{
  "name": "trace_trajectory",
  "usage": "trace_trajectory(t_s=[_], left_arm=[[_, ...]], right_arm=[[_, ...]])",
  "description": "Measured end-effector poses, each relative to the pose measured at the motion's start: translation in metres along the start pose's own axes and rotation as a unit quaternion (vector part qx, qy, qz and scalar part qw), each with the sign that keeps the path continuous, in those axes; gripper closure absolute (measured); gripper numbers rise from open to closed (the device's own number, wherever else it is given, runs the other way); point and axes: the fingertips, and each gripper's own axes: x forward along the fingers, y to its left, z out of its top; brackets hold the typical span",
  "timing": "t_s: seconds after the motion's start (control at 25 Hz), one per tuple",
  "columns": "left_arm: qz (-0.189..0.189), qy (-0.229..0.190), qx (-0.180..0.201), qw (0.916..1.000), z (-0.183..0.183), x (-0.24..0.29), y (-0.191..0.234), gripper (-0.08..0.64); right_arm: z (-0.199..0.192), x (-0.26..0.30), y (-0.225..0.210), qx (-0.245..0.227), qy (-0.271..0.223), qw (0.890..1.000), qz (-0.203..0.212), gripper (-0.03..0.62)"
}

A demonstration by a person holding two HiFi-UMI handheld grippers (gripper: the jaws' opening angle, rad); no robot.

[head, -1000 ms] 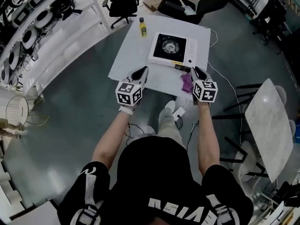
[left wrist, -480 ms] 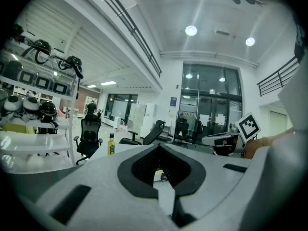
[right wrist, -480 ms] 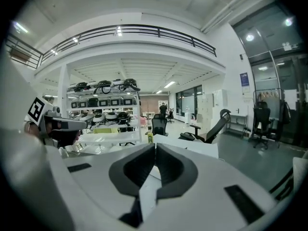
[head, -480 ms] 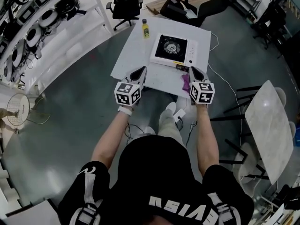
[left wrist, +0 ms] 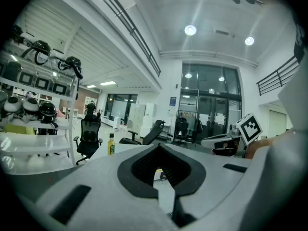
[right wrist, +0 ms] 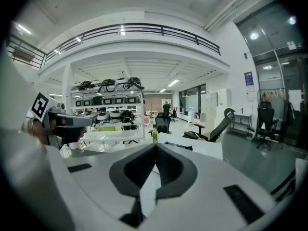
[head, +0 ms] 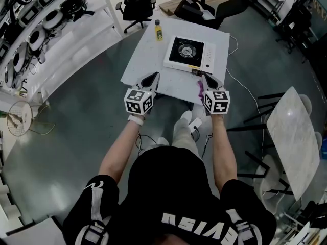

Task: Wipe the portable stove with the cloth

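Your left gripper (head: 157,76) hangs over the near left part of the white table (head: 143,60). Its jaws are pressed together with nothing between them, and it points roughly toward the yellow bottle (head: 159,31) at the far edge. Right of the bottle the stove (head: 190,54) sits flat on the table, its long side running left to right across your view, burner to the left and pale control panel to the right. The purple cloth (head: 200,90) lies at the table's near edge, on your side of the stove and close to its near right corner; only a sliver shows. Your right gripper (head: 204,77) is just beside that sliver, on its right, jaws brought together. Its own view shows no purple between them, so I cannot tell whether a fold is pinched. That hand is clearly the nearer one to both cloth and stove — the stove lies ahead of its fingers and a little left. All this fits a cloth about to go to the stove, or one laid down after wiping.
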Motion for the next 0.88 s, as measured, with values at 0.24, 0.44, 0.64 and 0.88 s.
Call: trace_trajectory(t_s=[0.24,0.44,0.64,0.88], left_arm=[[-0.002,-0.001,-0.001,1.0000,0.001,-0.001,0.004,0.553],[0.000,0.000,-0.002,1.0000,-0.001,-0.001,0.010,0.553],[0.004,0.001,-0.004,1.0000,-0.002,-0.001,0.014,0.552],[0.006,0.002,-0.005,1.0000,-0.002,0.002,0.019,0.552]], right_arm=[[0.001,0.004,0.007,-0.004,0.005,1.000,0.004,0.580],[0.001,0.009,0.012,-0.009,0.008,1.000,0.009,0.580],[-0.001,0.013,0.014,-0.014,0.014,1.000,0.013,0.581],[-0.002,0.019,0.015,-0.015,0.018,1.000,0.016,0.581]])
